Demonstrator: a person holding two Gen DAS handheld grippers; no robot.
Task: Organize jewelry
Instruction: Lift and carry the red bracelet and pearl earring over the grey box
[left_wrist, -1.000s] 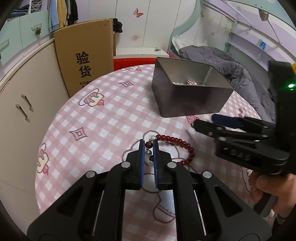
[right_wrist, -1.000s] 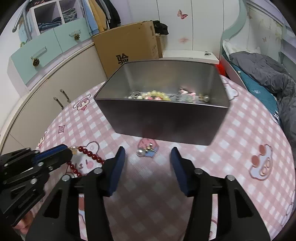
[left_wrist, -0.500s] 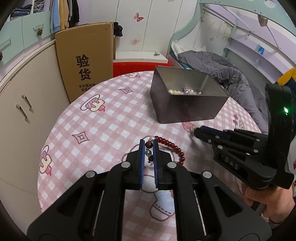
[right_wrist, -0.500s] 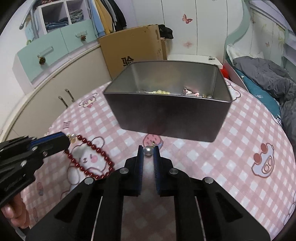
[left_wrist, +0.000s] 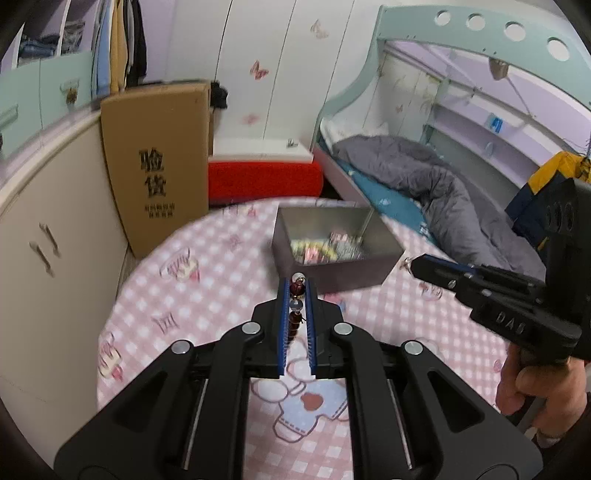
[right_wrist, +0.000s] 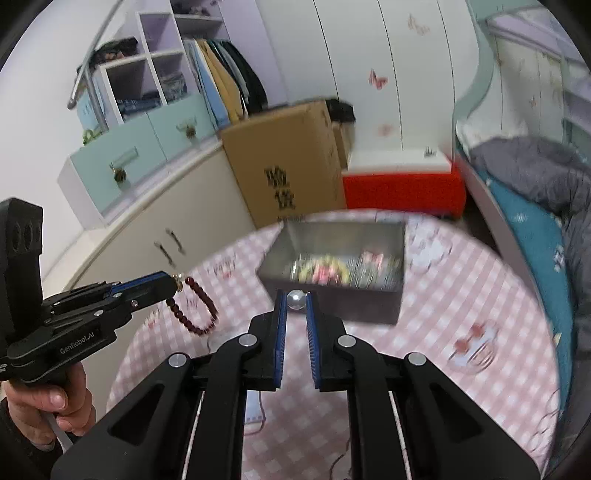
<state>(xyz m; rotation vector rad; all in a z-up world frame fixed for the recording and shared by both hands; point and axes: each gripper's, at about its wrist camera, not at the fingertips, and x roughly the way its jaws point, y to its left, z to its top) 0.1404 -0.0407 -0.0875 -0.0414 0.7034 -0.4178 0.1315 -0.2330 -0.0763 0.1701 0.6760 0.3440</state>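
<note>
On the round table with the pink checked cloth (left_wrist: 207, 295), a grey metal box (right_wrist: 373, 302) stood toward the far side, its contents a blurred mix of yellowish and pink pieces that could not be told apart in either view. The left gripper (left_wrist: 298, 291) was clamped on a dark red bead bracelet (right_wrist: 201, 306); from the left wrist only a few beads showed between the blue pads, while the right wrist view showed the rest hanging in a loop clear of the cloth. The right gripper (right_wrist: 295, 299) was closed on a small pearl earring (right_wrist: 296, 298), its far side hidden by the pads, with a metal fitting showing at the tip in the left wrist view. Both holding hands were cut off at the frame edges, one hand (left_wrist: 532, 380) at lower right, the other hand (right_wrist: 55, 402) at lower left. Bare cloth lay between the two grippers and the box. A cardboard carton (left_wrist: 159, 166) stood at the far left edge of the table beside cream cabinets; the bed (left_wrist: 424, 177) lay beyond the right edge.
</note>
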